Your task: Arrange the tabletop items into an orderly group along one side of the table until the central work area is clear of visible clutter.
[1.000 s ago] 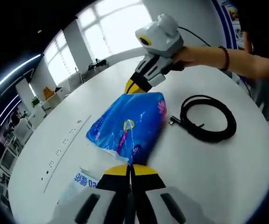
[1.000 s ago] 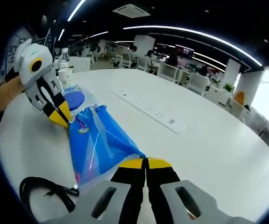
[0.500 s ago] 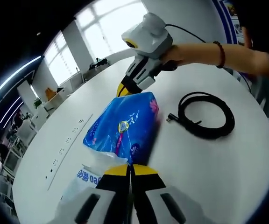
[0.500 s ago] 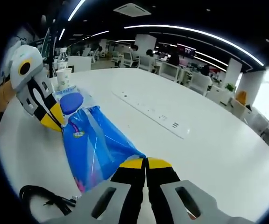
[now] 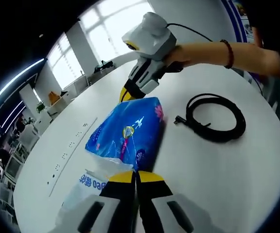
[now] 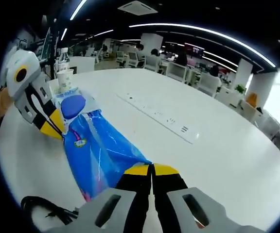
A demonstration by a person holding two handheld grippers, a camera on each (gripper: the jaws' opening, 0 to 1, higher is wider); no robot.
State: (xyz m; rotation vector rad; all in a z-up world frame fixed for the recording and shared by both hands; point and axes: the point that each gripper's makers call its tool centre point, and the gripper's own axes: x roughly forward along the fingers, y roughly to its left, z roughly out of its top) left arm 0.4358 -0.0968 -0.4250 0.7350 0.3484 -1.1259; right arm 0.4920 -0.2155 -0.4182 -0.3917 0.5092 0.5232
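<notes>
1. On the white table (image 5: 237,165), the left gripper (image 5: 135,175) is clamped tight on the near end of the blue plastic package (image 5: 125,131).
2. The right gripper (image 6: 151,169) pinches the package's far end.
3. A coiled black cable (image 5: 217,119) lies just beside the package.

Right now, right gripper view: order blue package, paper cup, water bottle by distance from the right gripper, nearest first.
1. blue package: one end pinched in the right gripper, stretching away up-left.
2. paper cup: far left, past the package's other end, where the left gripper holds it.
3. water bottle: just behind the cup, farthest back.
</notes>
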